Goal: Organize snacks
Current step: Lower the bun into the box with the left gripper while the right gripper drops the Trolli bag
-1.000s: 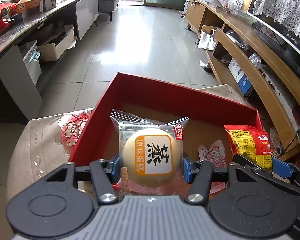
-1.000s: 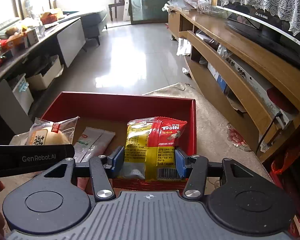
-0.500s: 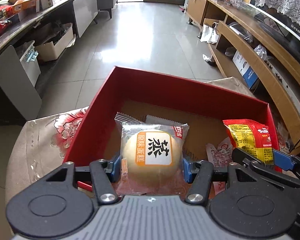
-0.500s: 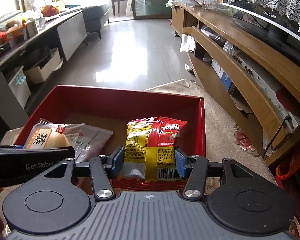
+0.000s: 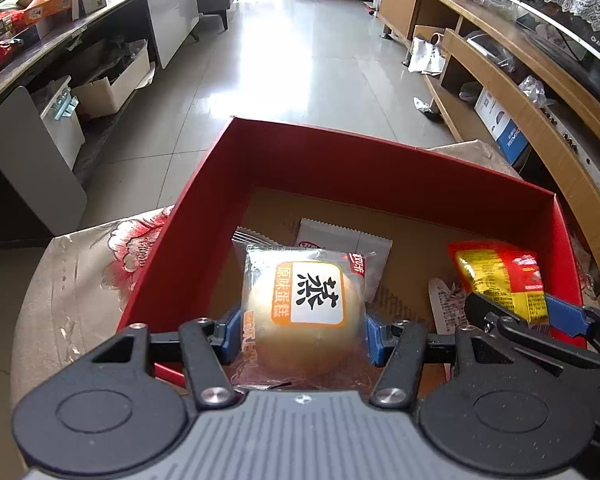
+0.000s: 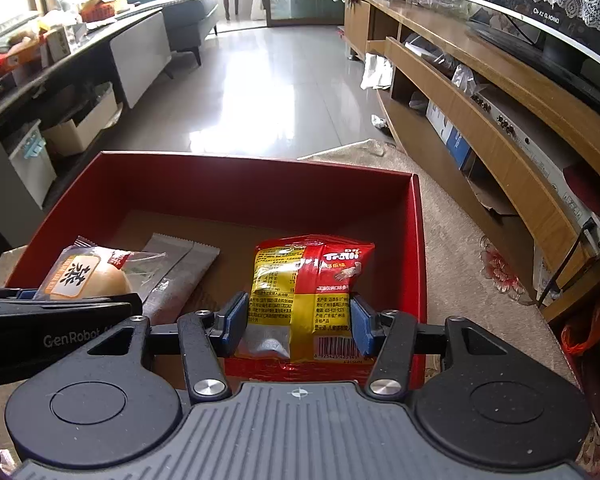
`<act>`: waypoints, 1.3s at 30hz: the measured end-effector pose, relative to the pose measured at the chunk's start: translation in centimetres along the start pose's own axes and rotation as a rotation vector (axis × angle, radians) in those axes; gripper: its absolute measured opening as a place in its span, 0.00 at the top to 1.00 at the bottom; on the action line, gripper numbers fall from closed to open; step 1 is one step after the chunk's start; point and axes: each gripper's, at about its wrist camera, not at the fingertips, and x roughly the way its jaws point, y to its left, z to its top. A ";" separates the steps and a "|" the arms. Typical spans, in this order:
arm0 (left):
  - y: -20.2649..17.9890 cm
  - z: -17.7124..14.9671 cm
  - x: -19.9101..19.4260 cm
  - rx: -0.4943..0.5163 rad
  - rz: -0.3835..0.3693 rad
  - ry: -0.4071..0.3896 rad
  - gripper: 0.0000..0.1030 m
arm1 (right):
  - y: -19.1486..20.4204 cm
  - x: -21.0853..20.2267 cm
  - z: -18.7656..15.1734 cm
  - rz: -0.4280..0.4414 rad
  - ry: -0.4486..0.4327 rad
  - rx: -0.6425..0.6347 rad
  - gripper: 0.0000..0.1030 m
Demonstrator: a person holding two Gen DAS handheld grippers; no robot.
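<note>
My left gripper [image 5: 302, 330] is shut on a clear-wrapped round steamed cake [image 5: 306, 312] with an orange-and-white label, held over the near left part of the red box [image 5: 300, 160]. My right gripper [image 6: 296, 322] is shut on a red-and-yellow Trolli candy bag [image 6: 304, 284], held over the near right part of the red box [image 6: 220, 184]. A grey sachet [image 6: 180, 276] lies on the box's cardboard floor; it also shows in the left wrist view [image 5: 348, 240]. The cake shows in the right wrist view [image 6: 84, 276], the bag in the left wrist view [image 5: 500, 276].
The box stands on a flower-patterned cloth [image 5: 80, 264]. A white printed packet [image 5: 446, 308] lies in the box near the bag. A wooden TV cabinet [image 6: 500, 112] runs along the right. A dark counter with clutter [image 5: 60, 20] runs along the left. Tiled floor [image 5: 300, 60] lies beyond.
Both grippers have moved forward and lower over the box with their snacks still held. The box floor and the grey sachet show more now.
</note>
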 end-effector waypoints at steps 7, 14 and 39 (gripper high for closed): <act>-0.1 0.0 -0.1 -0.002 0.003 0.003 0.46 | -0.1 -0.2 0.1 -0.008 -0.007 0.005 0.37; 0.1 0.0 -1.0 -0.007 0.003 -0.021 0.43 | -0.4 -0.8 0.2 -0.010 -0.023 0.026 0.34; 0.8 -0.5 -5.5 -0.020 -0.048 -0.095 0.37 | -0.8 -5.6 0.3 -0.023 -0.124 0.062 0.30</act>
